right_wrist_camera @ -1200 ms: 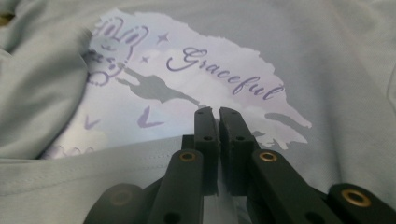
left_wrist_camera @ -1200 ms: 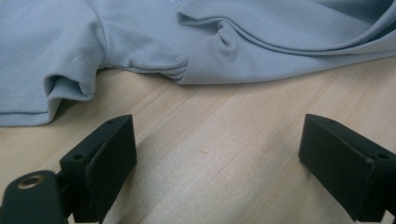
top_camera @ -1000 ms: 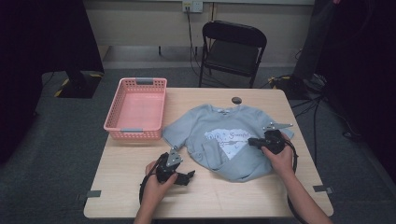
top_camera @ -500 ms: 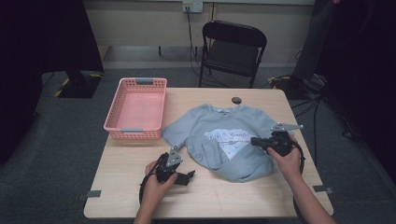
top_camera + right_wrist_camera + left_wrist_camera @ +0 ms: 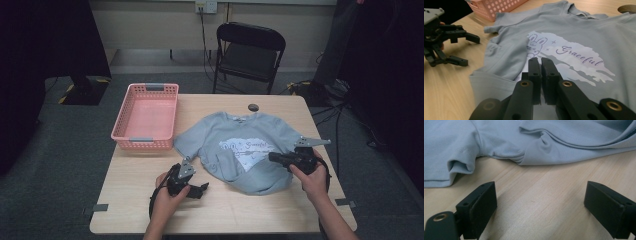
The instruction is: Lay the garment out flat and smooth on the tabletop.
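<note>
We hold the right claw (image 5: 274, 157) clenched over the grey T-shirt (image 5: 240, 150) at its 4 o'clock, the left claw (image 5: 202, 189) released on the surface (image 5: 125, 200) at 7.

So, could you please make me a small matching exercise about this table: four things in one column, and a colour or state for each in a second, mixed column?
Things:
1. left gripper
2. right gripper
3. basket
4. T-shirt

Descriptions:
a. pink, at the table's far left
b. jaws wide open over bare wood
c. grey-blue, spread out with a printed front
d. jaws closed together above the print

Pairs: 1-b, 2-d, 3-a, 4-c
</note>
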